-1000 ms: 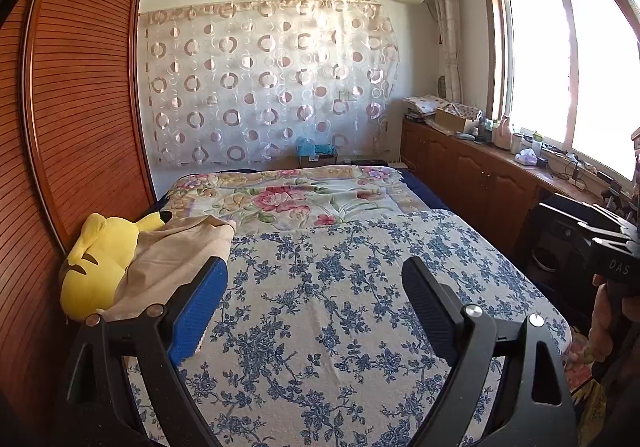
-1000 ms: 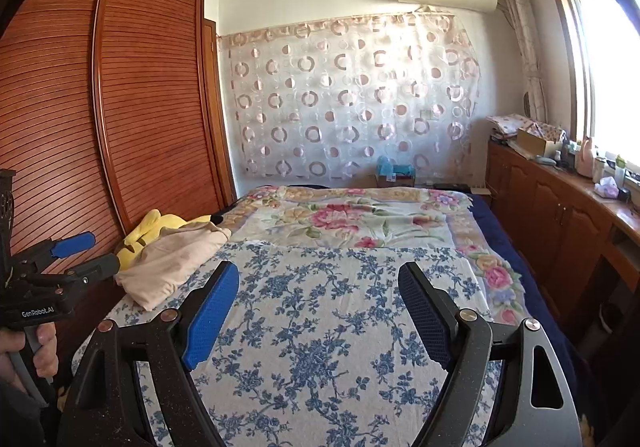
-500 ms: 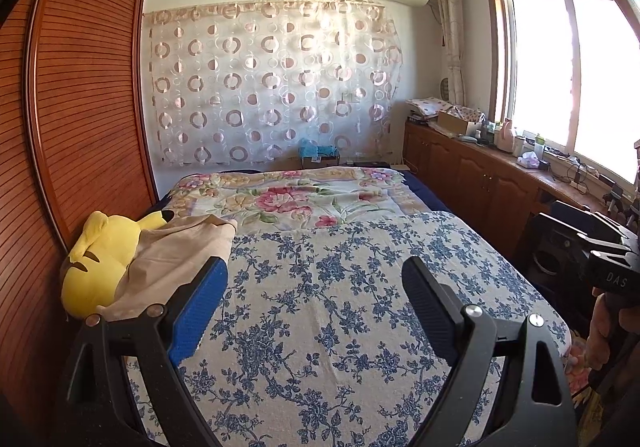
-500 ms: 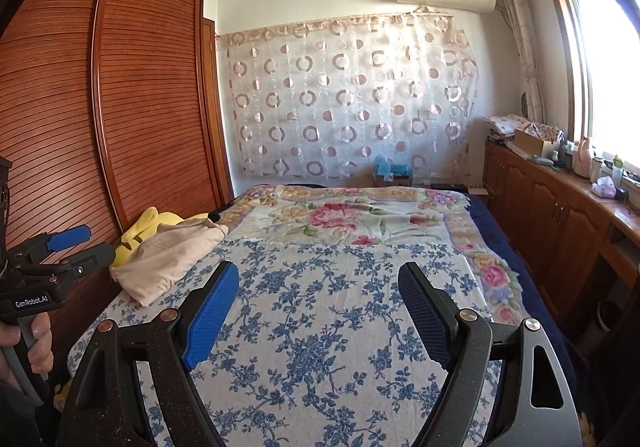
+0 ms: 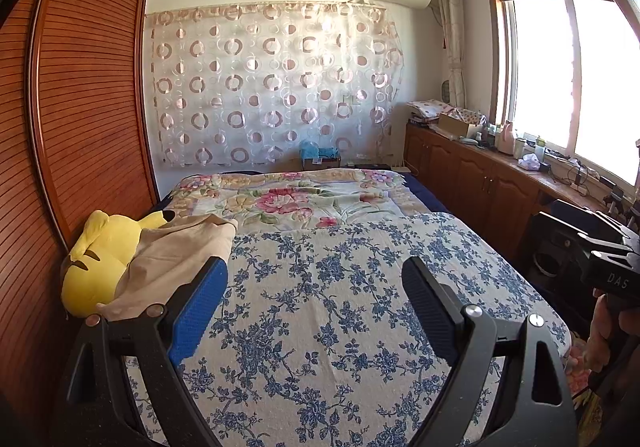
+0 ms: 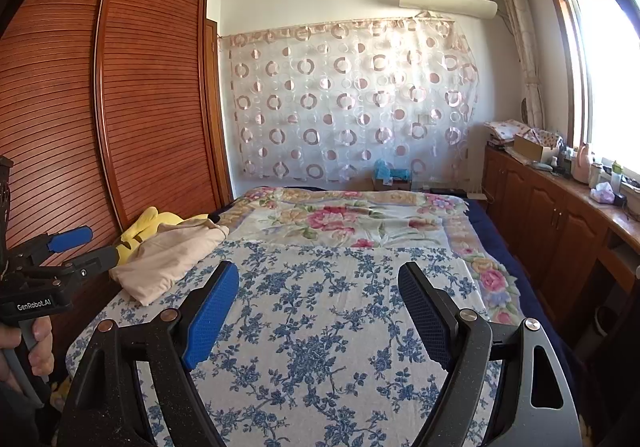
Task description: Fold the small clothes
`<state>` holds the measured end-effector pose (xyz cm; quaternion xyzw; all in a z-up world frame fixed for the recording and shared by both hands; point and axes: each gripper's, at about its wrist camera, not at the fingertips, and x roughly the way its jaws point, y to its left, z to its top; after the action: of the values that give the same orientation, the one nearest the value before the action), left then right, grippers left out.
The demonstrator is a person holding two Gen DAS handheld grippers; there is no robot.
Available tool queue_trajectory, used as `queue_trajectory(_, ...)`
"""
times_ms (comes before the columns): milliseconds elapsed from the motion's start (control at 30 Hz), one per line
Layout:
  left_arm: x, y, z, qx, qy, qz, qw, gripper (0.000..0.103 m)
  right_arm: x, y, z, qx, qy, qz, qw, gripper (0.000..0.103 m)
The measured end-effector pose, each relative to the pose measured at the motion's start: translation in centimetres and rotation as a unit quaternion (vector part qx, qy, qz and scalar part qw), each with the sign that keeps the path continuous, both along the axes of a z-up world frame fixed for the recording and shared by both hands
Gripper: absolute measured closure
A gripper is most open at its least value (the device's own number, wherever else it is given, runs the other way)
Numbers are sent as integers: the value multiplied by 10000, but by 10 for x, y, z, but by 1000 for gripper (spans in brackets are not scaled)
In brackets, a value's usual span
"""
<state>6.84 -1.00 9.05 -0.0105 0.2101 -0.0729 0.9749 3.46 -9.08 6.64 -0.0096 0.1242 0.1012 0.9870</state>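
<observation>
The beige garment (image 5: pixel 176 259) lies crumpled at the left edge of the bed (image 5: pixel 340 307), partly over a yellow plush toy (image 5: pixel 100 263). The left gripper (image 5: pixel 314 311) and the right gripper (image 6: pixel 318 311) both hover above the bed with their fingers spread wide and holding nothing. The cloth looks soft, light and limp, so it is probably best to pinch it at a free hem or corner.
</observation>
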Motion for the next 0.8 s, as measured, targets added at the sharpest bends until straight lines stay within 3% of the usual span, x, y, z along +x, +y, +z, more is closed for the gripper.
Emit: queue_trajectory(800, -1, 0, -1, -1, -13, -19, 10000, 14, -1, -6, -3, -10, -14, 21, 10000, 19)
